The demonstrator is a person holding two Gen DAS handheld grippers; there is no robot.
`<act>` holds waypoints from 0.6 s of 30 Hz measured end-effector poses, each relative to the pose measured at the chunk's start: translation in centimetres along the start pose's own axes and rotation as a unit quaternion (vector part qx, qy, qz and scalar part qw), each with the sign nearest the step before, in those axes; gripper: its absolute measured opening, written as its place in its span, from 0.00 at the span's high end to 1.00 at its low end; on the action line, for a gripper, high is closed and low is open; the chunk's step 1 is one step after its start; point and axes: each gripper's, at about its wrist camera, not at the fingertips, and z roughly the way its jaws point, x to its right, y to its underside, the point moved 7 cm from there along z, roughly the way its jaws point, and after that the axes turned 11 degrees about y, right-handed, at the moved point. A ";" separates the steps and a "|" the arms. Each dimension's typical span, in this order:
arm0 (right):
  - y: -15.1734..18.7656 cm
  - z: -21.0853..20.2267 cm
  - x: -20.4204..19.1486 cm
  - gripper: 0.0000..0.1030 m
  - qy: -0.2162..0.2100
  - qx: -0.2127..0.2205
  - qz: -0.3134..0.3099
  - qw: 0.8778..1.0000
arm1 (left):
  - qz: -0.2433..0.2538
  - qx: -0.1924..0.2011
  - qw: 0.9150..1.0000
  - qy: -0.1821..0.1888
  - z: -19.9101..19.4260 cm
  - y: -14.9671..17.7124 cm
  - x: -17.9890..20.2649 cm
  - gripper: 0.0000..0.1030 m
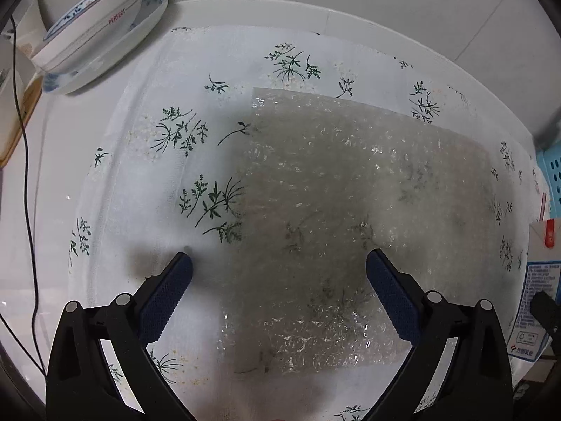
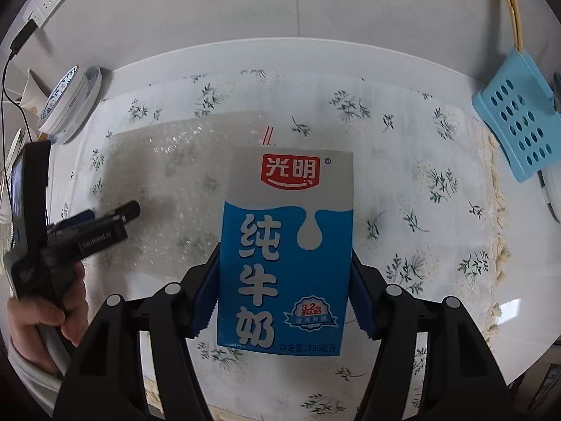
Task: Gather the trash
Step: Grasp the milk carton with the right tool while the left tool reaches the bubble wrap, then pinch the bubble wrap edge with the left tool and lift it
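Observation:
A blue and white milk carton [image 2: 285,245] with a red logo stands upright between the blue pads of my right gripper [image 2: 284,280], which is shut on its sides. A red and white straw [image 2: 268,135] pokes out behind its top. A clear sheet of bubble wrap [image 1: 350,193] lies flat on the floral tablecloth [image 1: 168,175]. My left gripper [image 1: 279,266] hangs open just above the sheet's near left part, with nothing between its fingers. In the right wrist view the left gripper [image 2: 110,212] shows at the left over the bubble wrap [image 2: 175,175], held by a hand [image 2: 45,312].
A blue-patterned bowl on a plate [image 1: 94,24] stands at the back left, with a black cable [image 1: 24,140] beside it. A light blue perforated basket [image 2: 519,119] sits at the right, yellow chopsticks [image 2: 512,14] behind it. The carton [image 1: 533,280] shows at the left wrist view's right edge.

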 end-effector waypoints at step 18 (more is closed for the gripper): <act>1.6 2.4 1.1 0.41 -0.004 -0.030 0.006 1.000 | 0.021 -0.022 0.996 -0.079 -0.9 -0.7 2.0 0.95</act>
